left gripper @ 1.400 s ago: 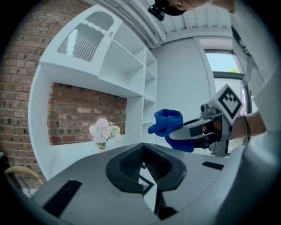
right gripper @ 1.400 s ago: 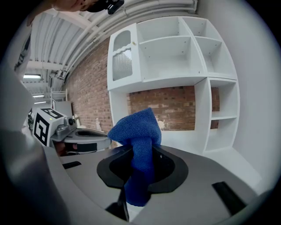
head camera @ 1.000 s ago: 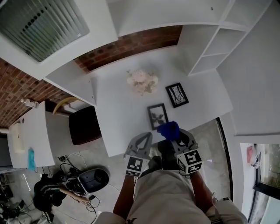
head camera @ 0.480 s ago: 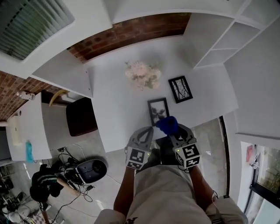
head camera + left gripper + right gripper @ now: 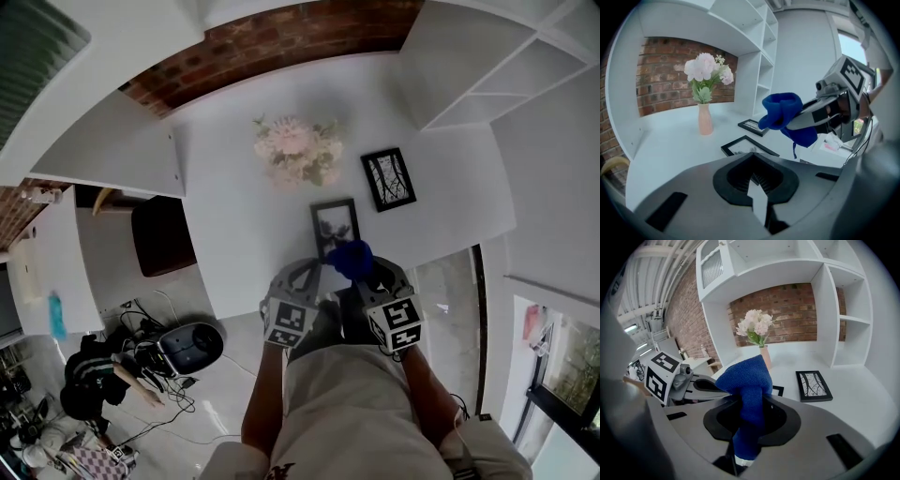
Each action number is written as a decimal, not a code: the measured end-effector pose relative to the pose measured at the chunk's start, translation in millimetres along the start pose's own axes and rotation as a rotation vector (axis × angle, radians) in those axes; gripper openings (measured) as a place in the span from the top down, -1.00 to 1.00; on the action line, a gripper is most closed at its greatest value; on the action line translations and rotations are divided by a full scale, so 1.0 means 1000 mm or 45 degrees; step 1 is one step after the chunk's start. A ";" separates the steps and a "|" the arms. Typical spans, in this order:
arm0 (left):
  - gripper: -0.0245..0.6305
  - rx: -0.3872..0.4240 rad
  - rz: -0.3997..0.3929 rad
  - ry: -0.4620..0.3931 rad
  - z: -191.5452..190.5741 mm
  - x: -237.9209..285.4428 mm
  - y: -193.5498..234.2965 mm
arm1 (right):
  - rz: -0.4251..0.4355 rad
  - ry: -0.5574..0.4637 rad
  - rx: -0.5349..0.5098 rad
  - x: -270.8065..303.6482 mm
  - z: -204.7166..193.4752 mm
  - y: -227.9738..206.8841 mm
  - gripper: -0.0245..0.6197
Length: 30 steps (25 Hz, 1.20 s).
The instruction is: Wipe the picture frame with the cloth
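Two black picture frames lie flat on the white table, the nearer frame and a farther frame. My right gripper is shut on a blue cloth. It holds the cloth up in the air at the nearer frame's front edge, above the table's front edge. The cloth hides most of that frame in the right gripper view. Just to the left, my left gripper is shut on nothing.
A pink vase of pale flowers stands behind the frames. White shelving rises at the right and a brick wall closes the back. A dark seat and cables lie on the floor at the left.
The person has stepped closer to the table, so the table and frames sit higher and larger in view. Both grippers edged forward over the front edge. The cloth stays gripped.
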State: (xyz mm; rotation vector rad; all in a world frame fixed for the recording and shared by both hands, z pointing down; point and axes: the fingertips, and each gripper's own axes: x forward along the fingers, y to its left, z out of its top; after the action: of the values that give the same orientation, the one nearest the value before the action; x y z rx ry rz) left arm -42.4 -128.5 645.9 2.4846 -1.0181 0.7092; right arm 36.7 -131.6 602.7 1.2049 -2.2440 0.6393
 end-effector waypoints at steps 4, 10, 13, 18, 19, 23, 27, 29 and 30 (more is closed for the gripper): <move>0.93 0.026 -0.012 0.061 -0.010 0.013 0.004 | 0.012 0.030 0.038 0.011 -0.006 -0.003 0.67; 0.93 0.082 -0.033 0.138 -0.024 0.031 0.005 | 0.028 0.065 0.089 0.029 -0.015 -0.006 0.67; 0.93 0.106 -0.039 0.167 -0.027 0.036 0.006 | 0.040 0.076 0.102 0.037 -0.017 -0.006 0.67; 0.93 0.112 -0.033 0.208 -0.034 0.044 0.007 | 0.073 0.122 0.091 0.052 -0.022 0.001 0.66; 0.93 0.109 -0.029 0.216 -0.036 0.045 0.007 | 0.081 0.129 0.088 0.055 -0.023 0.003 0.66; 0.93 0.088 -0.010 0.243 -0.043 0.049 0.008 | 0.103 0.155 0.066 0.066 -0.025 0.010 0.66; 0.93 0.088 -0.001 0.253 -0.046 0.049 0.009 | 0.122 0.184 0.048 0.079 -0.028 0.017 0.66; 0.93 0.090 -0.003 0.253 -0.046 0.050 0.009 | 0.137 0.199 0.041 0.085 -0.030 0.020 0.66; 0.93 0.091 -0.004 0.253 -0.046 0.050 0.009 | 0.144 0.209 0.038 0.088 -0.031 0.022 0.66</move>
State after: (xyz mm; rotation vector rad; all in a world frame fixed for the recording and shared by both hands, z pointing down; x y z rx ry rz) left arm -32.4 -138.8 712.7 2.4157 -0.9307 0.9853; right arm -17.5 -155.5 678.0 1.0062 -2.1827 0.7881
